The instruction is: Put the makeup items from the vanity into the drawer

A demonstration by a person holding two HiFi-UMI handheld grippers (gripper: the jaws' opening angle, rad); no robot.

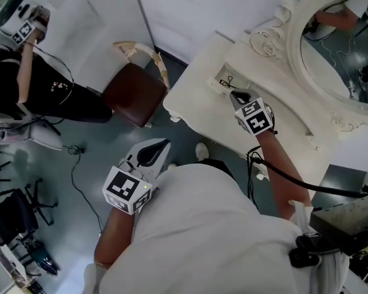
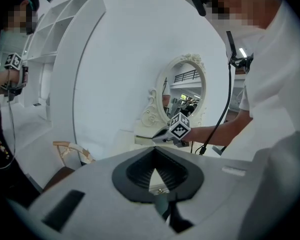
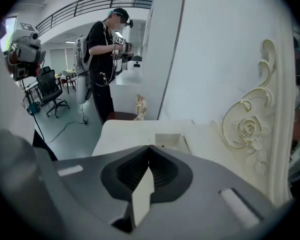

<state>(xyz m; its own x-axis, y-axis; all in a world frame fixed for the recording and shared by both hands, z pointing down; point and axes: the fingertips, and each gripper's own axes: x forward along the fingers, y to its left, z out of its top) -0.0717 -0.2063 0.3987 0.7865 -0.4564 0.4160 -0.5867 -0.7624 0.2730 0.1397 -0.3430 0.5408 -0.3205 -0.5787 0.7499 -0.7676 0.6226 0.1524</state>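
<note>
The white vanity [image 1: 196, 112] stands at the upper right, under an ornate oval mirror [image 1: 340, 48]. A small open compartment [image 1: 222, 78] in its top holds a thin black item [image 1: 230, 81]; the same compartment [image 3: 168, 140] shows just ahead in the right gripper view. My right gripper [image 1: 233, 94] hovers at that opening's near edge, its jaws meeting at the tip with nothing seen between them. My left gripper [image 1: 165, 144] hangs over the floor in front of the vanity, shut and empty. No other makeup items are visible on the top.
A chair with a brown seat [image 1: 133, 94] stands left of the vanity. Another person in black [image 1: 43, 84] holds a gripper at the far left. A cable [image 1: 80, 182] and an office chair [image 1: 24, 204] lie on the floor at left.
</note>
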